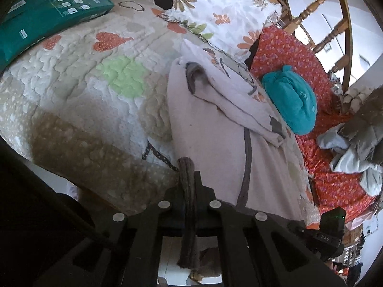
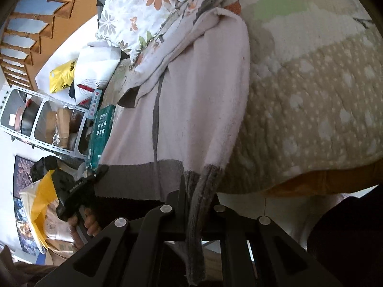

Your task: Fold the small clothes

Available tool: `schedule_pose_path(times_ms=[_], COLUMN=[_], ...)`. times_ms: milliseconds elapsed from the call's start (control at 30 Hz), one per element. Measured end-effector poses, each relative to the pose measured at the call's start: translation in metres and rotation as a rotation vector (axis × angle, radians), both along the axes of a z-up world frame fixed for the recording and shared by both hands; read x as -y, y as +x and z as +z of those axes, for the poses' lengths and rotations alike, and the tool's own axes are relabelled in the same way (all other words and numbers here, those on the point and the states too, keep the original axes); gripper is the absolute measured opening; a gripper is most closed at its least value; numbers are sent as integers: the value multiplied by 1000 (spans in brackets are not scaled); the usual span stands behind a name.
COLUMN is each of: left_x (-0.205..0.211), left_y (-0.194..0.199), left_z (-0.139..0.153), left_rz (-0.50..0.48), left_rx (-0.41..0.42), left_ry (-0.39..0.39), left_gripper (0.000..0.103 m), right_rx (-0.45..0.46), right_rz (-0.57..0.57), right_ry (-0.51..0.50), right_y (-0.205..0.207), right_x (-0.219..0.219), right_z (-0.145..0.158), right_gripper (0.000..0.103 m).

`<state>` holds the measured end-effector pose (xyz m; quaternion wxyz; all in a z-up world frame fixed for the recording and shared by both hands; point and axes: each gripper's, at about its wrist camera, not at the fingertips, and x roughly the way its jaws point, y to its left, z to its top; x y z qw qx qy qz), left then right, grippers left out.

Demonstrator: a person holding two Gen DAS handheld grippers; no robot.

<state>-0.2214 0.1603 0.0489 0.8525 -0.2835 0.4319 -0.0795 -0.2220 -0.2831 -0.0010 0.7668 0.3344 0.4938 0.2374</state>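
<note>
1. Left wrist view: the left gripper [image 1: 188, 174] has its jaws pinched tight on the grey hem of one pale pink garment [image 1: 210, 129]. The garment lies spread on the quilt [image 1: 79, 76], a sleeve folded across its far part.
2. Same view: one teal cushion [image 1: 290, 101] sits right of the garment on the red floral cover [image 1: 335, 184]. One floral pillow [image 1: 222, 12] lies at the far side, and one green package [image 1: 47, 12] at the far left. The right gripper [image 1: 330, 232] shows at the near right edge; its jaws cannot be made out here.
3. Right wrist view: the right gripper [image 2: 196, 201] is clamped on the grey hem of the garment [image 2: 191, 100]. The left gripper [image 2: 100, 171] grips the hem to the left. One metal shelf [image 2: 47, 124] stands far left.
</note>
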Motion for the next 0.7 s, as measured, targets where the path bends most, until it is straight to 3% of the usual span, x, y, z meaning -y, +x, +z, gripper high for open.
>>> schedule_pose_path(times_ms=[167,367,533,700], left_x=[-12,-18,-25,-12], left_y=[33,136,225,288], left_z=[22,45,38,21], left_rz=[17,59,92,103], left_rx=[44,78,55,32], left_ry=[0,30,10,100], left_gripper=[3,3,3,4], right_rx=[95,217,205,129], right_rz=[30,-29,-101,-131], right_ry=[-49,-78,-52,-81], right_y=[33,127,198,259], right_x=[-6,-9,0,2], right_z=[42,87,87,65], right_gripper=[6,6,6,6])
